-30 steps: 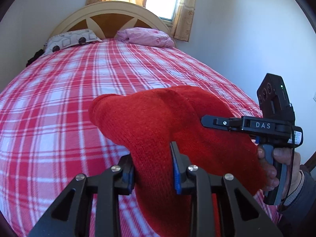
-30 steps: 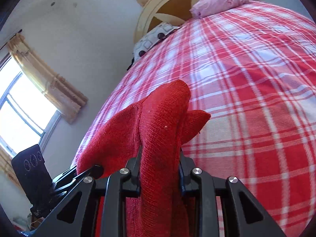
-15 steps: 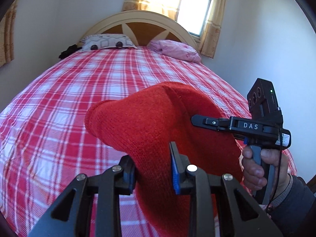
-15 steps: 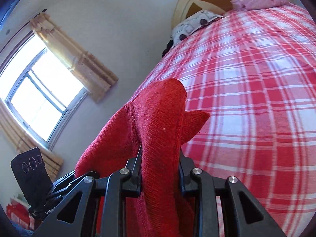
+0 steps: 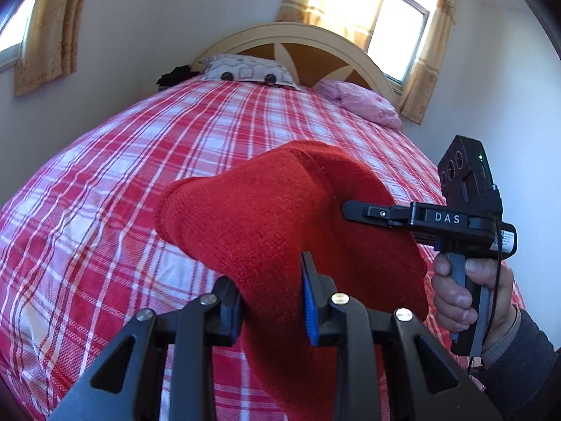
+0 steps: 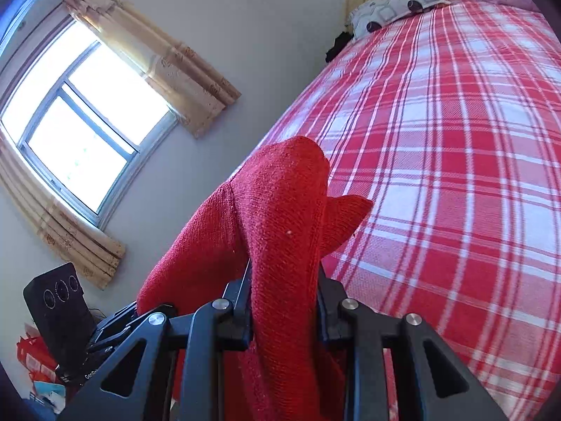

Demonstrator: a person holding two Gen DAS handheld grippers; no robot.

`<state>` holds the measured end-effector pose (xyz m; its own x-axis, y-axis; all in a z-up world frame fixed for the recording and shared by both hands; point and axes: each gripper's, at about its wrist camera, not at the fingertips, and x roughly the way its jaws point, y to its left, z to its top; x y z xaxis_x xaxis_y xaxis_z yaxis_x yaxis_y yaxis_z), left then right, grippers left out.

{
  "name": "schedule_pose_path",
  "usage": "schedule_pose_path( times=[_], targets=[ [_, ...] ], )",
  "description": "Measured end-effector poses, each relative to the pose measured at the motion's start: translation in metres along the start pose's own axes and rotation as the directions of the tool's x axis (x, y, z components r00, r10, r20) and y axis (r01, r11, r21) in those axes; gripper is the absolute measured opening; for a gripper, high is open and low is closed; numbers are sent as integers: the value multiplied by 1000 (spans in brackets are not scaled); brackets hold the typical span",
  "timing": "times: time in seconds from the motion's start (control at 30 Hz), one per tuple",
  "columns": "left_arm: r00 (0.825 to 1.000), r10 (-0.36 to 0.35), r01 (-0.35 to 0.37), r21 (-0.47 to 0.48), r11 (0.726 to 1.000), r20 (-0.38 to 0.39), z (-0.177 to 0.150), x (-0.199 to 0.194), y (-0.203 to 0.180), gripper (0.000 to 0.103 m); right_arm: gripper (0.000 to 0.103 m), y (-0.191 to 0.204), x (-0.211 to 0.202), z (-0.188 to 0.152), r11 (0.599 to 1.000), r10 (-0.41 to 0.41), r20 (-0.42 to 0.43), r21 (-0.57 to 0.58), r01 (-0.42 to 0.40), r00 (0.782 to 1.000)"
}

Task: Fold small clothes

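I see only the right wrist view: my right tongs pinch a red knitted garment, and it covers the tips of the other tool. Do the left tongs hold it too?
Observer: Yes. The left tongs are shut on a fold of the red knitted garment, between blue pads.
Operator: How do my right tongs look from there?
Observer: The right tongs reach into the garment's right side. A hand grips their grey handle.
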<state>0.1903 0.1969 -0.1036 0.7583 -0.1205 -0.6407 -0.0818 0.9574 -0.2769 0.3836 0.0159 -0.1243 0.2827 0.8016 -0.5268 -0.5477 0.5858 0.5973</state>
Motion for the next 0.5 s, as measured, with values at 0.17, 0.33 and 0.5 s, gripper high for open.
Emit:
schedule_pose_path(
  times=[0.17,0.33,0.5],
  targets=[
    [998,22,-27,-77,997,-67,-1,39,38,29,27,-8,45,10,998,-53,-67,9,54,996],
    [995,8,-20,-122,992,-99,-8,62,58,35,34,-32,76,9,994,-95,-130,39,101,987],
    [994,-63,47,-162,986,-92,-22,46,58,67,56,-57,61,-6,994,-29,-174,102,47,984]
  ],
)
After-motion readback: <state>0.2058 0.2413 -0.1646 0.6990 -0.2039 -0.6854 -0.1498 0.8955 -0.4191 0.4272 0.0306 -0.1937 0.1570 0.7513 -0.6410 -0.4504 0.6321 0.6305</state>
